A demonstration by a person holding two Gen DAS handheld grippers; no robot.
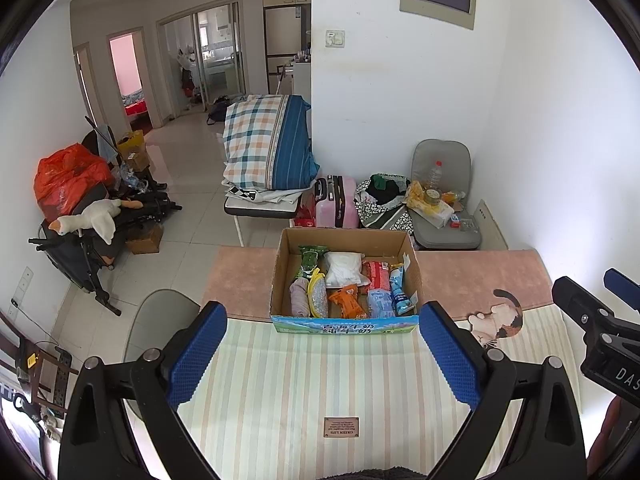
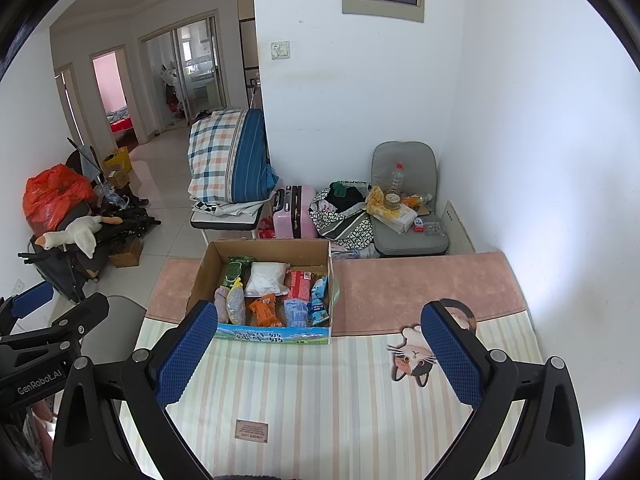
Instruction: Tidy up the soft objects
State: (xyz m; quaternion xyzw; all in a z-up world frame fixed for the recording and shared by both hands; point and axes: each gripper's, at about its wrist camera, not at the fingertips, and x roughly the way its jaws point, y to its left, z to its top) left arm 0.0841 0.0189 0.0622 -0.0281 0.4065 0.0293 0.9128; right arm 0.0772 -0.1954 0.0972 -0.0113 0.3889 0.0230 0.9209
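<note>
An open cardboard box [image 1: 412, 268] [image 2: 200, 276] stands on the table at the seam of the pink and striped cloths. It holds several soft packets: a white pouch [image 1: 345, 269] [image 2: 266, 279], an orange pack [image 1: 347, 301] [image 2: 265, 311], a green pack [image 1: 310, 260], a red pack [image 1: 376, 276] and blue packs [image 1: 382, 302]. My left gripper [image 1: 322, 360] is open and empty, above the striped cloth just short of the box. My right gripper [image 2: 318, 360] is open and empty, to the right of the box near the cat print [image 2: 414, 360].
The striped cloth [image 1: 304, 392] covers the near table, the pink cloth [image 1: 480, 276] the far part. Behind the table edge are a grey chair with a bottle [image 1: 440, 184], a pink suitcase [image 1: 338, 202], folded bedding [image 1: 266, 144] and a goose plush [image 1: 92, 218].
</note>
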